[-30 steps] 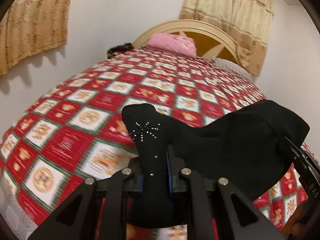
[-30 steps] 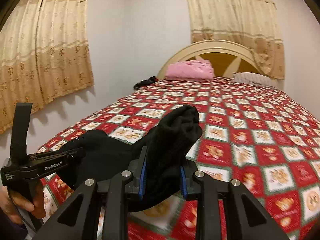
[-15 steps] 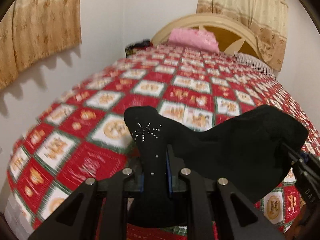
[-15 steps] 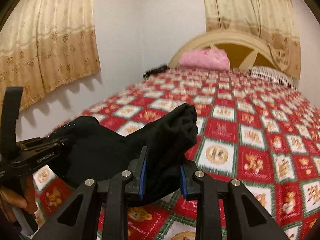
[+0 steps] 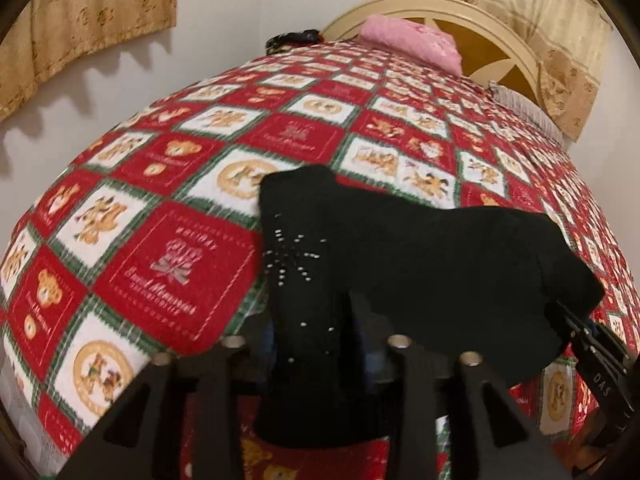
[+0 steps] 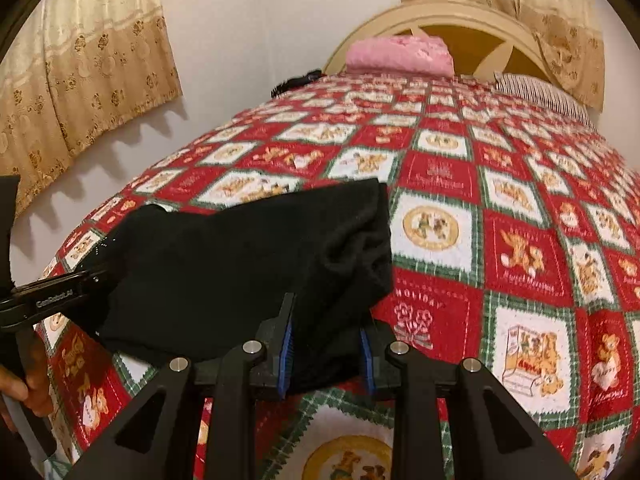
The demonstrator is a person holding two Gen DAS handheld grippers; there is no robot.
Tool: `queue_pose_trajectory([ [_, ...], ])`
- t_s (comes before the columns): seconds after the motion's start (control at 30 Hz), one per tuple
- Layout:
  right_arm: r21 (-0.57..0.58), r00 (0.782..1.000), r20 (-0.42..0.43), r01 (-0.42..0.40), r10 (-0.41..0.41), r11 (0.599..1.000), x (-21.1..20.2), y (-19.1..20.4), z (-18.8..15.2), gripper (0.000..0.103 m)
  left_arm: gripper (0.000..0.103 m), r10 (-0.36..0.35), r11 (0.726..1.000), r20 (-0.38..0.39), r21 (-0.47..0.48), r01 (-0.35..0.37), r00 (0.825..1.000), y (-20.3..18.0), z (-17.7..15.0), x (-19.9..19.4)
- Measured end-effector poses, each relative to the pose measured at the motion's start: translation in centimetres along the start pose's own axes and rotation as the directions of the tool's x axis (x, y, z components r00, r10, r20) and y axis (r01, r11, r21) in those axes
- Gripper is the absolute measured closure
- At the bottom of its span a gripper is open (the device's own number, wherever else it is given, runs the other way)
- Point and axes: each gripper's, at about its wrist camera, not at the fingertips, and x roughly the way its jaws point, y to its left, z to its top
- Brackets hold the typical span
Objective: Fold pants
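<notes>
Slippage is the main risk, as I judge it: each of the 2 grippers pinches only a bunched corner of the black knit pants (image 5: pixel 420 264), and if the hands pull apart unevenly the soft cloth could creep out from between the blue pads or sag in the middle, so the fold would land crooked on the red, white and green teddy-bear patchwork bedspread (image 5: pixel 172 264). Lowering too near the foot of the bed, at the bottom of both frames, could also let the loose lower part slide off the edge. In the left wrist view the left gripper (image 5: pixel 316 344) is clenched on a narrow upright corner of the fabric at lower centre, where small silver studs form a starburst. In the right wrist view the right gripper (image 6: pixel 326 344) is clamped on a thicker, crumpled wad at lower centre, its blue pads pressing either side. The pants hang between the 2 tools as a dark, matte, slightly fuzzy band across the middle of each frame, held just above the bedspread; whether any part touches it I cannot tell. A folded pink blanket (image 6: pixel 398 56) sits at the upper centre against the cream wooden headboard (image 6: pixel 464 20), well apart from the pants.
</notes>
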Motion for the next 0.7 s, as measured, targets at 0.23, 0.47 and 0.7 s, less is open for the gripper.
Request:
queue_pose_trajectory([
  [0.23, 0.029, 0.999, -0.048, -0.015, 0.016, 0.999, 0.7, -0.6, -0.7, 0.073, 0.013, -0.023, 0.992, -0.024, -0.121, 0.02, 0.999, 3.2, -1.1, 0.6],
  [0.47, 0.122, 0.996, -0.06, -0.053, 0.06, 0.991, 1.3, -2.4, -0.9, 0.052, 0.002, 0.002, 0.996, -0.024, -0.094, -0.004, 1.0, 3.4, -1.5, 0.2],
  [0.7, 0.159, 0.994, -0.034, -0.095, 0.102, 0.983, 0.7, -3.1, -1.1, 0.046, 0.002, 0.065, 0.986, -0.03, -0.152, -0.069, 0.997, 4.7, -2.5, -1.8],
])
